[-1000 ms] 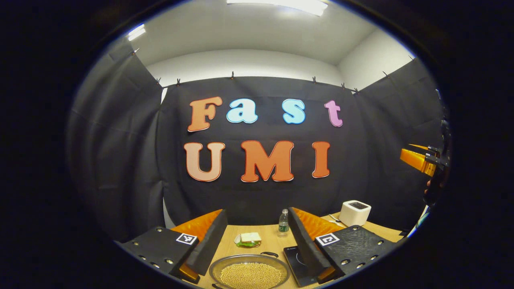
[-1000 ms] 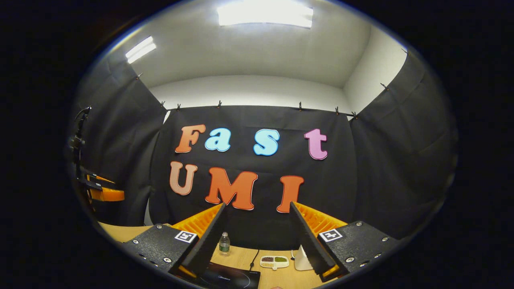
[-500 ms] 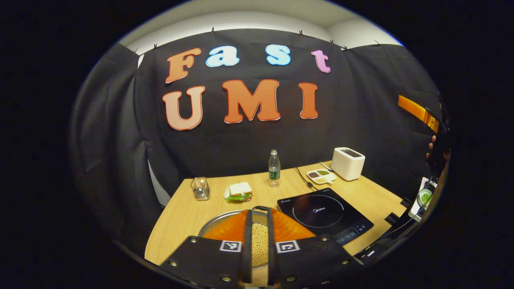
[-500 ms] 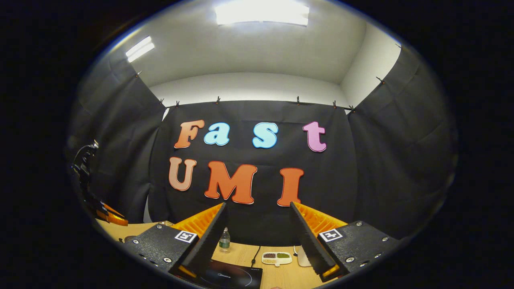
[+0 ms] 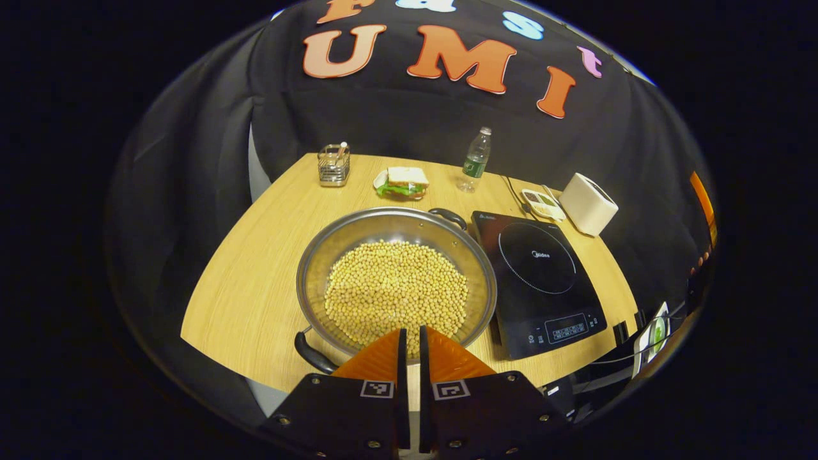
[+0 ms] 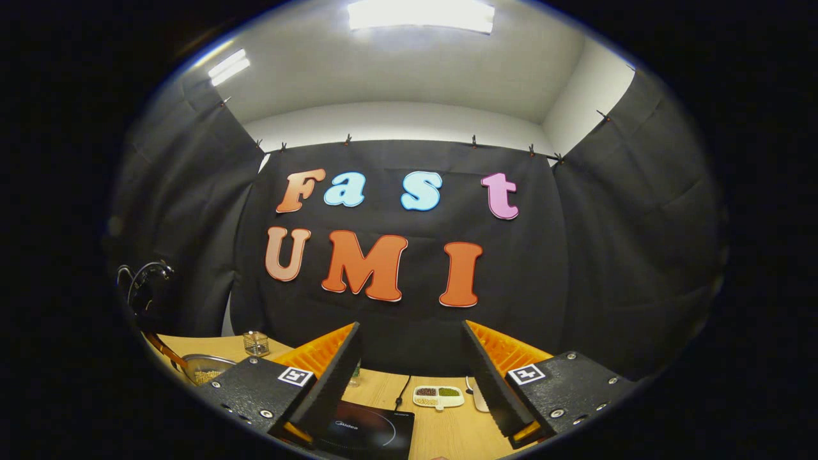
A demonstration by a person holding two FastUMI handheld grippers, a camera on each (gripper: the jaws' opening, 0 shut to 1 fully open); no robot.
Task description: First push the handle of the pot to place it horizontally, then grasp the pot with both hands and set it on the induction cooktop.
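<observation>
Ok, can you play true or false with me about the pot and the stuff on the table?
1. The pot is full of yellow beans. True.
2. The pot sits on the cooktop. False: it sits on the table beside it.
3. The left tool is wide open. False: its fingers are shut.
4. The right tool is open. True.
5. The bottle lies flat. False: it stands upright.

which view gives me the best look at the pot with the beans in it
The left gripper view: the pot sits whole on the table, beans and both handles visible, beside the induction cooktop. The right gripper view catches just a sliver of its rim at the left edge.
</observation>
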